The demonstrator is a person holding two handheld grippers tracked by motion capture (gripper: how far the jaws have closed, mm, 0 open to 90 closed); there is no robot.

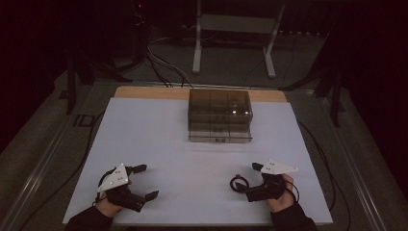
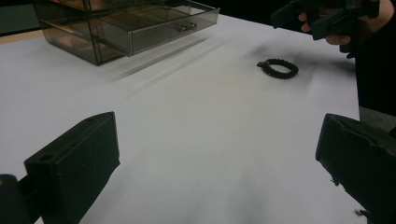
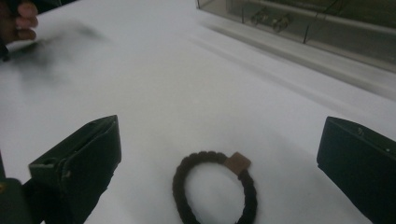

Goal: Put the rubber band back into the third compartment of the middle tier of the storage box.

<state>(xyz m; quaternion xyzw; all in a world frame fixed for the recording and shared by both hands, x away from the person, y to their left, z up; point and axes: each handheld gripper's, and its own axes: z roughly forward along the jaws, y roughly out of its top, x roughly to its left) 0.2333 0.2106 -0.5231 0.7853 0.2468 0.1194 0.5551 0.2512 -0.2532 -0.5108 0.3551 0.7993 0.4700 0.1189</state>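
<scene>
A dark braided hair band [image 1: 239, 183] with a small brown tag lies flat on the white table [image 1: 192, 144], just left of my right gripper [image 1: 251, 182]. In the right gripper view the hair band [image 3: 237, 164] lies between the wide-apart jaws of the right gripper [image 3: 217, 163], touching neither. My left gripper [image 1: 146, 182] rests open at the near left, with nothing between its jaws. In the left gripper view the left gripper [image 2: 217, 163] points across bare table toward the hair band [image 2: 278, 68].
A smoky transparent drawer box [image 1: 219, 115] stands at the back middle of the table, its bottom drawer sticking out slightly toward me. It also appears in the gripper views as the drawer box [image 2: 126, 28] and drawer box [image 3: 327, 28]. Cables run along the floor on both sides.
</scene>
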